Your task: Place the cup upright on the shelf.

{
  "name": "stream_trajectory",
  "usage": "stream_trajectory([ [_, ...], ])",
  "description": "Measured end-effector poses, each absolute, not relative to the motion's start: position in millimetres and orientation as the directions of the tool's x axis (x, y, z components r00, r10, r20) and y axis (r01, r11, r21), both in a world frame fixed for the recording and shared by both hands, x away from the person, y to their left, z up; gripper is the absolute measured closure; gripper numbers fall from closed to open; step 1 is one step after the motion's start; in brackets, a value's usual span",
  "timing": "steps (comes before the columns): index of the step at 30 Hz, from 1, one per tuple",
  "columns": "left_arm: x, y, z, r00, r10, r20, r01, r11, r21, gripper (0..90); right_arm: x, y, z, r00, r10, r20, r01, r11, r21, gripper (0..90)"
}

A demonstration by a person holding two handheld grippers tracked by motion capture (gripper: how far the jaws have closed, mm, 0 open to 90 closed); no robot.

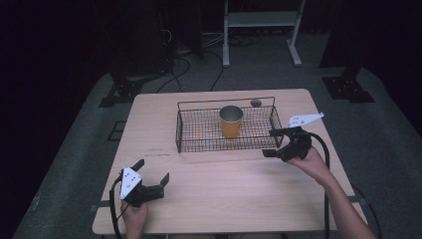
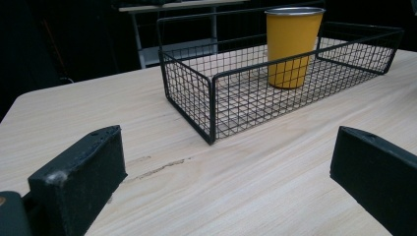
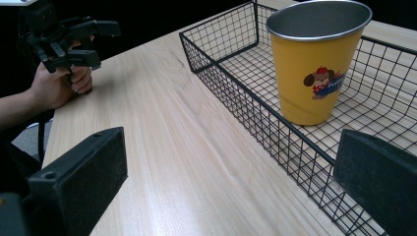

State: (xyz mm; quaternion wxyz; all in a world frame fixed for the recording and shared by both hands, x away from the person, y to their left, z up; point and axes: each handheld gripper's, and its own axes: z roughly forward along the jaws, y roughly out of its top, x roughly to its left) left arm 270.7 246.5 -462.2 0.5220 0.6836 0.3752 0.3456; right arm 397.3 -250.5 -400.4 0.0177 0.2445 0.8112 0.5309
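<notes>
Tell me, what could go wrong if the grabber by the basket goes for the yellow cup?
The right gripper is open beside the wire basket, so a jaw might catch its rim on the way in. The yellow cup stands upright, tall and narrow at the bottom, so a sideways bump could tip it. Its sides look smooth and slanted, so it might slip from a loose grip.

a rectangular bench with a pale wood-grain top and rounded corners is seen standing on a grey floor. a shallow black wire-mesh basket is set directly on its far half, long side across the bench. a small round dark spot is seen on the top just behind the basket's far rim. a short dark scuff mark is visible in the wood near the basket's left front corner.
</notes>
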Motion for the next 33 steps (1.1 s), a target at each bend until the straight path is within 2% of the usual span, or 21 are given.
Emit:
stream_trajectory([
  [33,271,246,-462,0.477,0.875,0.083,0.151,-0.175,0.973,0.0,370,-263,-413,-0.880,0.412,0.235,0.369,0.282,0.886,0.0],
])
